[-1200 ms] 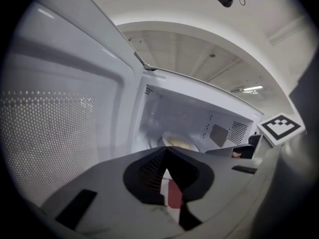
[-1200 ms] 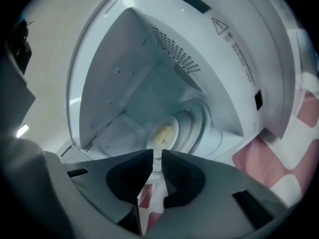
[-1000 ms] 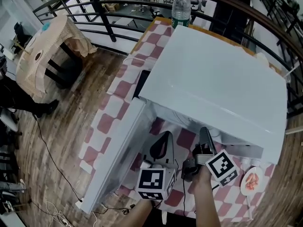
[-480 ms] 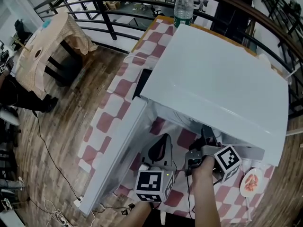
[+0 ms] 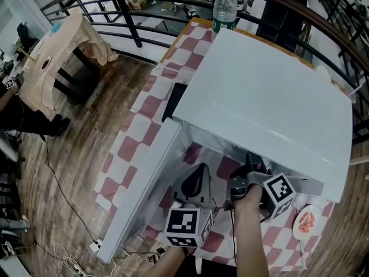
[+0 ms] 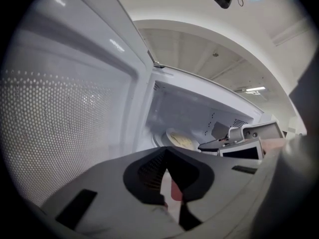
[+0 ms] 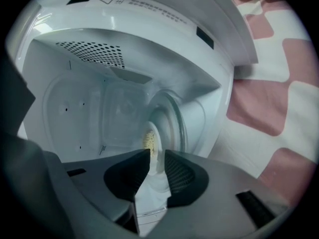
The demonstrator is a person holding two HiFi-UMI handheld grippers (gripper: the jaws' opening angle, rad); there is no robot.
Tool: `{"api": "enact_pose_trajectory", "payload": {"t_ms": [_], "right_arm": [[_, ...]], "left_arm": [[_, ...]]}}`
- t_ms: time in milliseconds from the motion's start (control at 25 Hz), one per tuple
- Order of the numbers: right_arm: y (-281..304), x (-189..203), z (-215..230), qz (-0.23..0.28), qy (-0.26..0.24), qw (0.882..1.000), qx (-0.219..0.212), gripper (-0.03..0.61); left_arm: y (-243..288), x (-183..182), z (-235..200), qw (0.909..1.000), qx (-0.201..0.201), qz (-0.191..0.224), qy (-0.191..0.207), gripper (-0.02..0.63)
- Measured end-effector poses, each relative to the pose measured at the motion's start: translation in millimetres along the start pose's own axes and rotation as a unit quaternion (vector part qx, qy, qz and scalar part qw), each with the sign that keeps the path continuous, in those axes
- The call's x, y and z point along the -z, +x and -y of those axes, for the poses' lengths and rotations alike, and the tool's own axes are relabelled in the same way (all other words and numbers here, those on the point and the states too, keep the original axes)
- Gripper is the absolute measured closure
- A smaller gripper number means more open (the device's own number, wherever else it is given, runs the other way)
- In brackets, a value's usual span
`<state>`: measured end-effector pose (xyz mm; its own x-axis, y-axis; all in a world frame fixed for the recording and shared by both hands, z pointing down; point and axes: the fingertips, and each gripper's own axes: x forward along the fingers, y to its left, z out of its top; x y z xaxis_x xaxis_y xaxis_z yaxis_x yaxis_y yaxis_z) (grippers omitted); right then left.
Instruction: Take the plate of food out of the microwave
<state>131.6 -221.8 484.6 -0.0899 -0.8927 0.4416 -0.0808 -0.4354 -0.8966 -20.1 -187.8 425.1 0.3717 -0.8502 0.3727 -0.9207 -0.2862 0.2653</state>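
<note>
A white microwave [image 5: 265, 97] stands on the checkered table with its door [image 5: 147, 189] swung open to the left. Inside, a white plate of yellow food [image 7: 149, 140] rests on the glass turntable [image 7: 172, 116]; the left gripper view also shows the plate [image 6: 180, 141]. My right gripper [image 7: 157, 157], rolled on its side, reaches into the cavity. Its jaws are open with the plate's near rim at the gap between them. My left gripper [image 6: 167, 158] hovers shut and empty in front of the opening, beside the door.
A second small plate with red food [image 5: 305, 221] lies on the table right of the microwave. A water bottle [image 5: 223, 4] stands behind it. A cloth-covered wooden table [image 5: 57, 56] and a black railing [image 5: 127, 22] are on the left, over wooden floor.
My right gripper has pushed further right and deeper under the microwave's top, and its jaws have widened. The left gripper has hardly shifted.
</note>
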Motion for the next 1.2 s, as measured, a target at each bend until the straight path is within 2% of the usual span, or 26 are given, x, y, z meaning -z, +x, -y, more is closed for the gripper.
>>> {"api": "enact_pose_trajectory", "payload": {"t_ms": [320,640,800,1120,1200], "right_arm": [[5.4,-6.0,-1.4,0.013,0.027,1.0,0.002,0.502],[9.0,-7.4,-3.5,0.007,0.028,1.0,0.004,0.525],[6.3,-5.6,1.5,0.005,0.02,1.0,0.022,0.56],[6.8,-3.4,-0.8,-0.002,0.021,1.0,-0.01,0.558],[1.8,-1.8,2.5,-0.004,0.016,1.0,-0.002,0.558]], "left_arm": [[-1.0,1.0,-3.2,1.0,0.0,-0.003,-0.001,0.607],[-1.0,2.7,-3.5,1.0,-0.001,-0.006,-0.007,0.608],[-2.4,5.0,-4.0,0.9999,-0.002,-0.009,-0.008,0.607],[-2.4,4.6,-3.8,0.9999,-0.004,-0.008,-0.009,0.607],[-2.6,3.5,-3.4,0.9999,-0.003,-0.006,-0.01,0.607]]}}
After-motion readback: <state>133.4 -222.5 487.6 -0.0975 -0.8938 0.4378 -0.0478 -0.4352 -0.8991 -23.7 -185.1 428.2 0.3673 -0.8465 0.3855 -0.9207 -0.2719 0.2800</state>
